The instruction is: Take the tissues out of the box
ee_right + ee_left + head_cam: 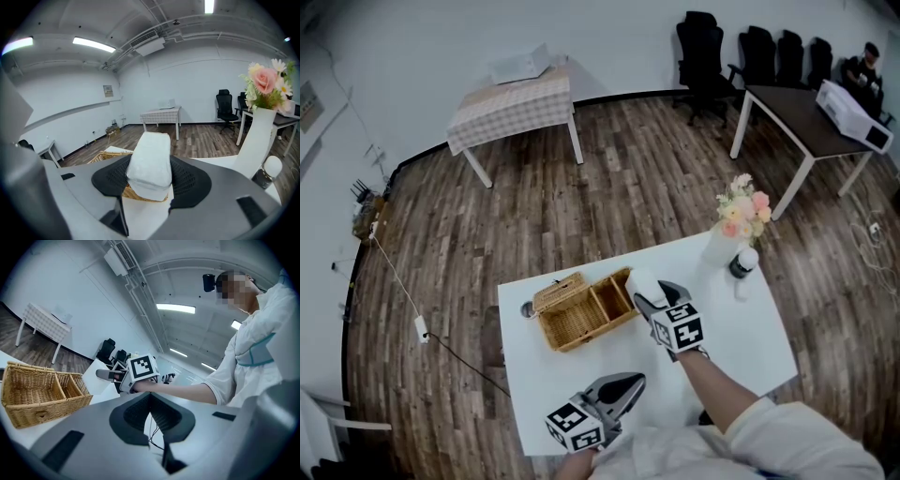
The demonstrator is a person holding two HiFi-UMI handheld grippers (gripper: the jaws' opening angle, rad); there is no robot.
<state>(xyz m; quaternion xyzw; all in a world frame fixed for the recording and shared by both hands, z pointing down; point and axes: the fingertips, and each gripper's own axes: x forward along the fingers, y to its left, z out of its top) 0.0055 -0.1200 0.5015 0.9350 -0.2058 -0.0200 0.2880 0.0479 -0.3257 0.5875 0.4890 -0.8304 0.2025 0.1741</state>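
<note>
White sleeve (797, 433), grey claw (653, 296), marker cube (680, 328).

In the head view, only a white corner of the tissue pack (640, 280) clear of the right gripper (659, 296); rest covered by its jaws and body. Left hand (578, 463) cut by the bottom edge, likewise the sleeve (806, 436). Small dark round thing (528, 309) on the table beside the wicker basket (581, 314): too small to name. Same for the clutter (366, 217) by the left wall. Seated person (865, 66) at far right: tiny, details beyond telling. In the right gripper view, wicker basket mostly hidden behind tissue pack and gripper; foot of the vase (255, 140) behind the gripper body; flowers (269, 84) clipped at the right edge.
</note>
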